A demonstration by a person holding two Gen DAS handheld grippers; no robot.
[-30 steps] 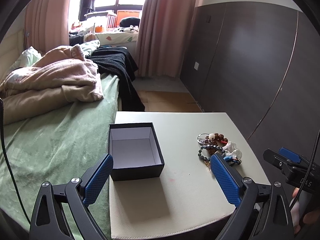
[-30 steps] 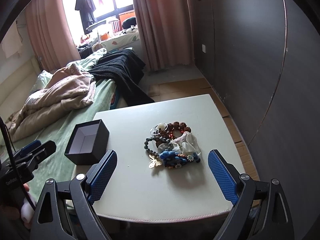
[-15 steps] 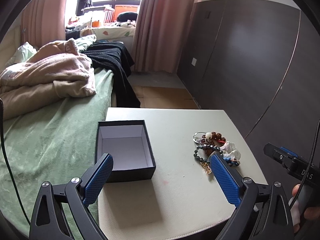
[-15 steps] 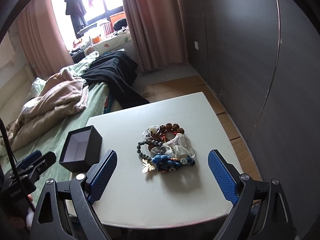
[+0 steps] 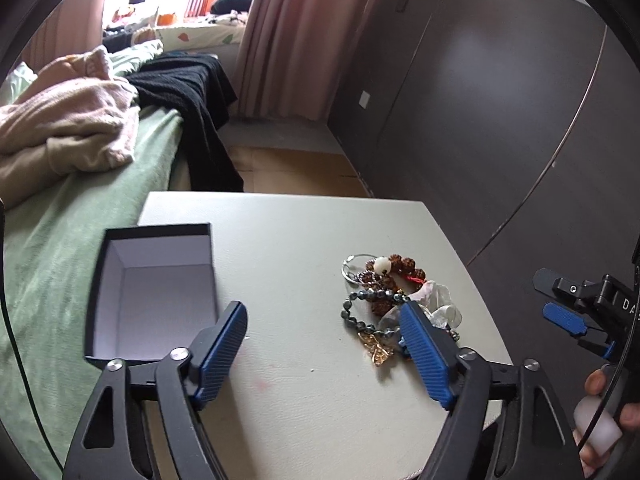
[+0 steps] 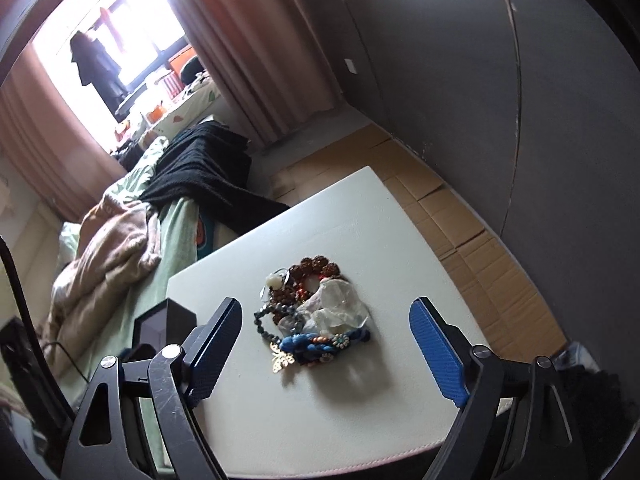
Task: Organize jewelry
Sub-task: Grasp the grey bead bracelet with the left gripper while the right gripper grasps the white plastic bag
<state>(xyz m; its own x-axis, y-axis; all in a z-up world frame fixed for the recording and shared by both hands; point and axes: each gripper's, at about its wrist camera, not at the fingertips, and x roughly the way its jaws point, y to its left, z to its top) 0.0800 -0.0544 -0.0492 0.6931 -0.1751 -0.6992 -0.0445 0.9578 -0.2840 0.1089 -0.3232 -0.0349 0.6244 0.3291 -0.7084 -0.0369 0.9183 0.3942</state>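
A pile of jewelry (image 5: pixel 382 300) lies on the white table (image 5: pixel 304 232): brown bead bracelet, dark bead strand, gold charm, clear plastic bag. In the right wrist view the pile (image 6: pixel 316 312) also shows a blue beaded piece. An open black box (image 5: pixel 154 292) with a white inside stands at the table's left; its corner shows in the right wrist view (image 6: pixel 168 320). My left gripper (image 5: pixel 322 316) is open and empty, between box and pile. My right gripper (image 6: pixel 326 312) is open and empty, straddling the pile from above; it also shows at the right edge of the left wrist view (image 5: pixel 576 312).
A bed (image 5: pixel 80 208) with green sheet, pink blanket and black cloth borders the table's left side. A dark wall (image 5: pixel 500 120) runs along the right. Cardboard (image 6: pixel 460 216) covers the floor beyond the table. Pink curtains hang at the back.
Both grippers have moved forward and lower over the table. The left one has swung right toward the pile. The right one has tilted and closed in on the pile.
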